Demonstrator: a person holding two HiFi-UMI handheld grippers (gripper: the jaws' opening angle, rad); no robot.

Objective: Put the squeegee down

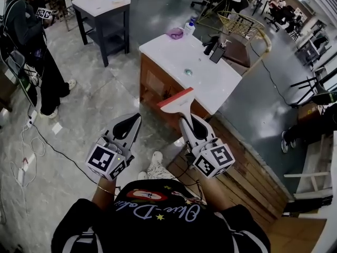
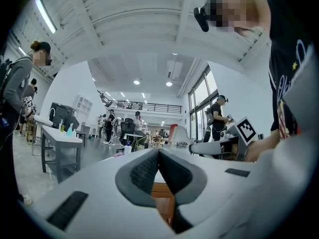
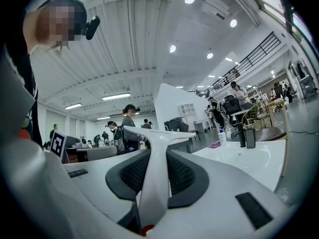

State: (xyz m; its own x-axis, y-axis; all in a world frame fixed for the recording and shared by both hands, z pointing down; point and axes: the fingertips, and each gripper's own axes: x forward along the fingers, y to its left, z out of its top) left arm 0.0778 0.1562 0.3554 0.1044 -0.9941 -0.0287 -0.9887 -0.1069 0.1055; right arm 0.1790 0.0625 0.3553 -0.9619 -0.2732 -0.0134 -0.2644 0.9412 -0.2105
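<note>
Right gripper (image 1: 187,123) clamps the squeegee (image 1: 176,100) by its handle, blade raised at the white counter's (image 1: 210,80) near edge for setting down, while my left gripper (image 1: 134,119), jaws together and empty, hangs well short of that counter.

Black shirt (image 1: 158,223) is worn, printed with white cursive lettering, yellow stars and a red-white emblem. Thin bracelet (image 1: 105,190) is worn. Left gripper (image 1: 132,121) and right gripper (image 1: 185,123) are moulded white, padded dark grey, fitted with marker cubes (image 1: 107,161).

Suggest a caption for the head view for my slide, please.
Right hand-held gripper grips a white squeegee by its handle beside a white table; left hand-held gripper shut, empty.
</note>
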